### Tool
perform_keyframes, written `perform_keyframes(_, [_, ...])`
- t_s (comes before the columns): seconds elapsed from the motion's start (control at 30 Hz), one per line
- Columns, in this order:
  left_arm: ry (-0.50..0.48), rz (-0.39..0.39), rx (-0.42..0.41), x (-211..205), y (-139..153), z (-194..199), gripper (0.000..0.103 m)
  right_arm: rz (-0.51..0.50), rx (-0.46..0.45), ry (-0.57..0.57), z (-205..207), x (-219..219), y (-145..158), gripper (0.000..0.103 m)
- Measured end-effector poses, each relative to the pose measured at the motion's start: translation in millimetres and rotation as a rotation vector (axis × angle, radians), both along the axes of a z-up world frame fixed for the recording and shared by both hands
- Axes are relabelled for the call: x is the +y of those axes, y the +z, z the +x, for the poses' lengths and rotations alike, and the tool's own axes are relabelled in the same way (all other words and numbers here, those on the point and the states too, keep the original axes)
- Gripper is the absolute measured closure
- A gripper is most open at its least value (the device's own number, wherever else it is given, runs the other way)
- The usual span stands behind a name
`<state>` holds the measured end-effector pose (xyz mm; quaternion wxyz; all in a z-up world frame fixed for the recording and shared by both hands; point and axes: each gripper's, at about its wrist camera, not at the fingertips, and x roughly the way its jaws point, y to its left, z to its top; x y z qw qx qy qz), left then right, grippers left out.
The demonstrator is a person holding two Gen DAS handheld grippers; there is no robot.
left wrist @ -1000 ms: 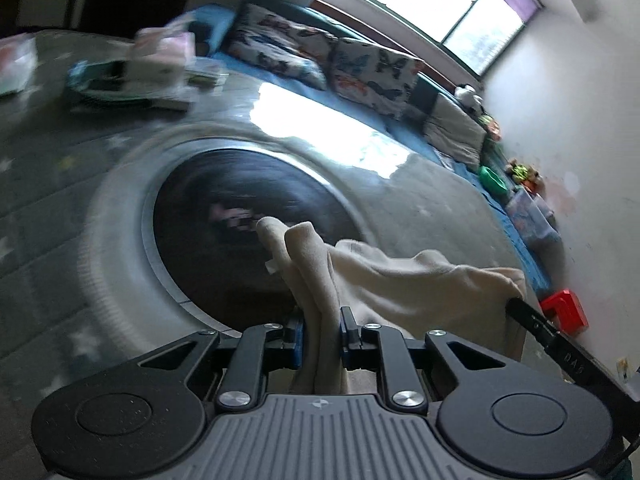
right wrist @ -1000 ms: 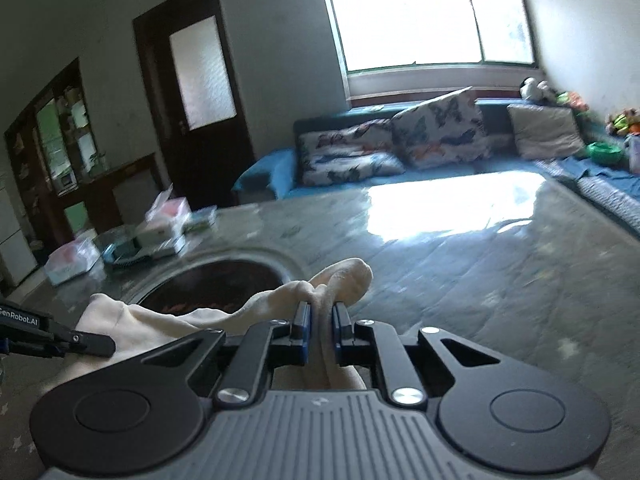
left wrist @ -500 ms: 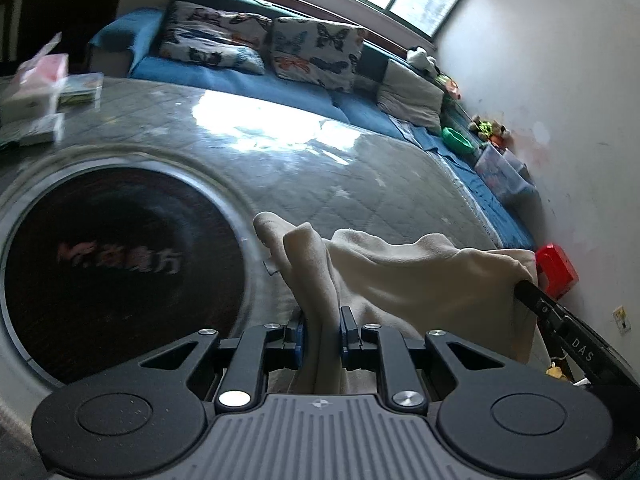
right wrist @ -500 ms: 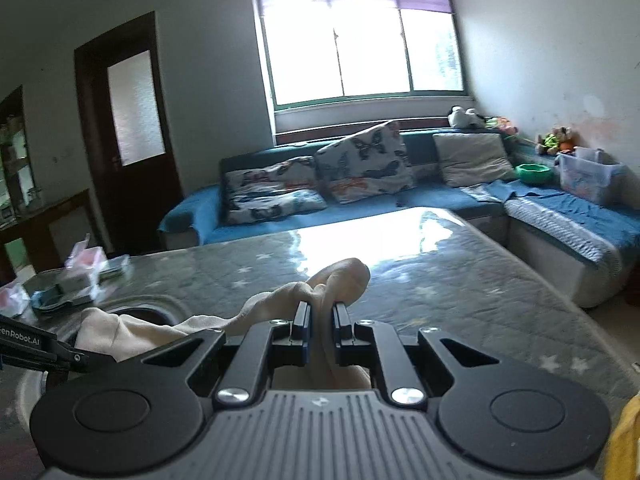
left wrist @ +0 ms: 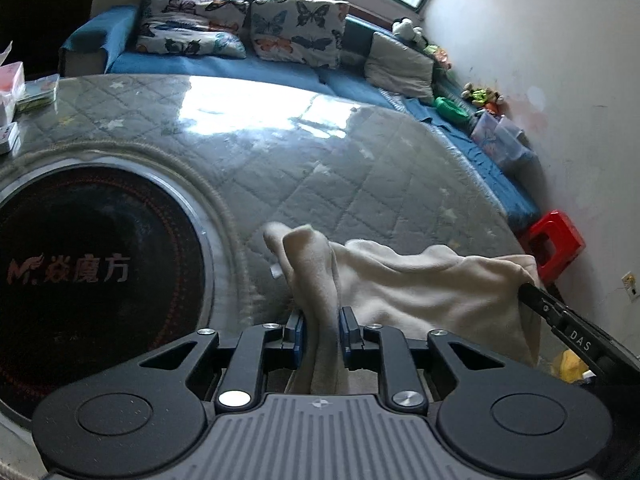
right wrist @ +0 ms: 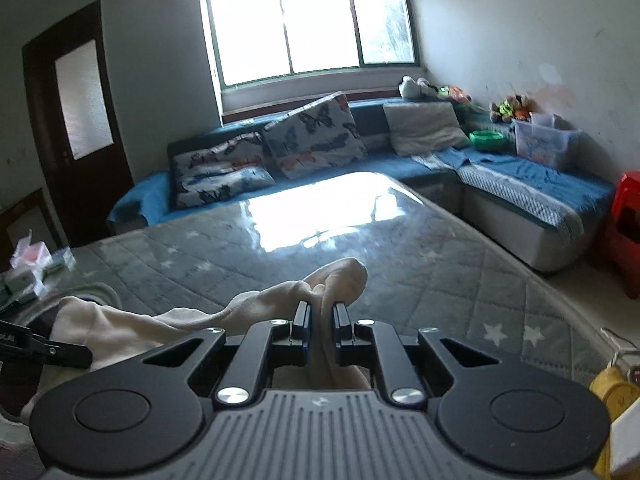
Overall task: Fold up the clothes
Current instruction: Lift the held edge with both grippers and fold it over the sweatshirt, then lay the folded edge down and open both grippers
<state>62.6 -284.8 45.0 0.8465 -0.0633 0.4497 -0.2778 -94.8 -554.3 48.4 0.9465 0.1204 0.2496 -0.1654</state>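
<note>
Looks like this one's early on. The cream garment (left wrist: 420,280) is hanging bunched between the two grippers, over the quilted grey bench (left wrist: 360,168), and no neat fold is showing yet. The left gripper (left wrist: 320,322) is pinching one bunched edge, though its jaws are easing open a touch with cloth between them. The right gripper (right wrist: 320,318) is clamping narrow on the other bunched end. I'm guessing laying it flat and all the actual folding are still to come.
</note>
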Motion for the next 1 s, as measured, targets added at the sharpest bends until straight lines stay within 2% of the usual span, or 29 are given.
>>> perform_keyframes(0.13, [0.018, 0.022, 0.001, 6.5, -2.7, 3.4, 0.073, 0.0, 0.034, -0.021, 2.3, -4.6, -6.3, 0.092])
perform_keyframes(0.17, [0.023, 0.028, -0.003, 8.0, -2.2, 3.8, 0.069, -0.006, 0.038, -0.028, 3.0, -4.1, -6.2, 0.091])
perform_keyframes(0.3, [0.039, 0.034, -0.005, 13.3, -0.4, 5.1, 0.062, -0.016, 0.033, -0.02, 6.2, 0.7, -3.6, 0.089])
perform_keyframes(0.63, [0.018, 0.039, -0.011, 5.2, 0.1, 7.9, 0.061, 0.0, 0.08, 0.118, 35.9, 21.7, -13.5, 0.089])
perform_keyframes(1.0, [-0.024, 0.077, -0.043, -10.8, -1.5, 16.1, 0.057, -0.013, 0.137, 0.172, 75.7, 34.2, -28.8, 0.082])
